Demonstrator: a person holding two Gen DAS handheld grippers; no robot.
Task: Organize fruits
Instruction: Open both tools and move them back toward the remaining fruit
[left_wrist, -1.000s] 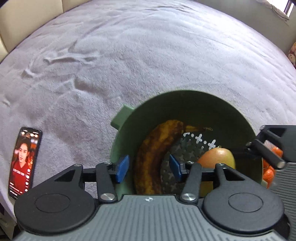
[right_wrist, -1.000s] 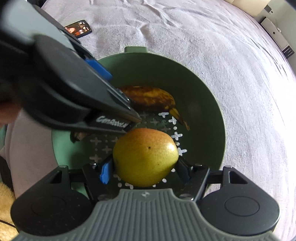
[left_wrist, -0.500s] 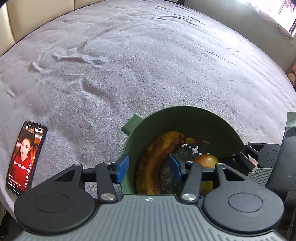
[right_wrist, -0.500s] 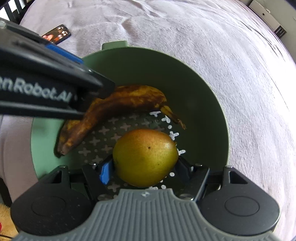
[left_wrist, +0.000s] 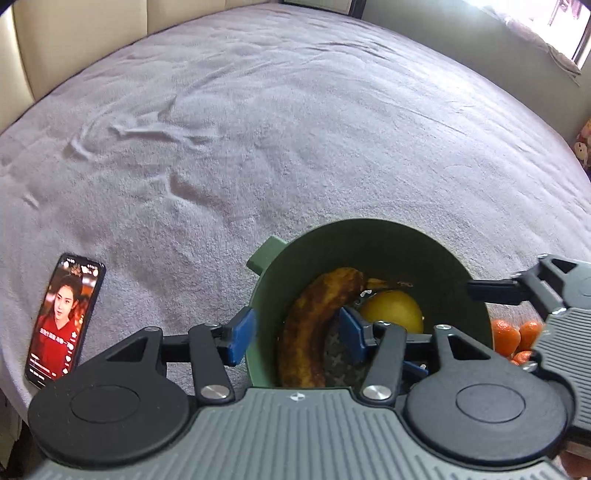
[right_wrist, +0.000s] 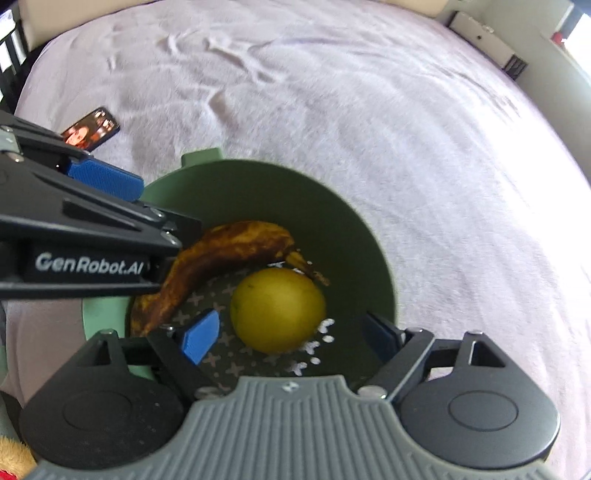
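Observation:
A green colander bowl (left_wrist: 373, 236) (right_wrist: 373, 236) sits on the grey bed cover. Inside lie a brown overripe banana (left_wrist: 314, 321) (right_wrist: 221, 254) and a yellow-green round fruit (left_wrist: 393, 310) (right_wrist: 277, 308). My left gripper (left_wrist: 295, 332) is open, its jaws straddling the bowl's near-left wall, holding nothing. My right gripper (right_wrist: 291, 339) is open above the bowl, with the round fruit lying loose just beyond its blue pads (right_wrist: 201, 334). The left gripper also shows in the right wrist view (right_wrist: 92, 229) at the left.
A lit phone (left_wrist: 64, 317) (right_wrist: 90, 129) lies on the cover left of the bowl. Several small oranges (left_wrist: 511, 336) sit right of the bowl, partly behind the right gripper (left_wrist: 554, 295). A beige headboard (left_wrist: 74, 40) stands at the far left.
My right gripper has opened and let go of the round fruit, which now rests on the bowl's floor beside the banana. The right gripper has pulled back a little. The left gripper stays open.

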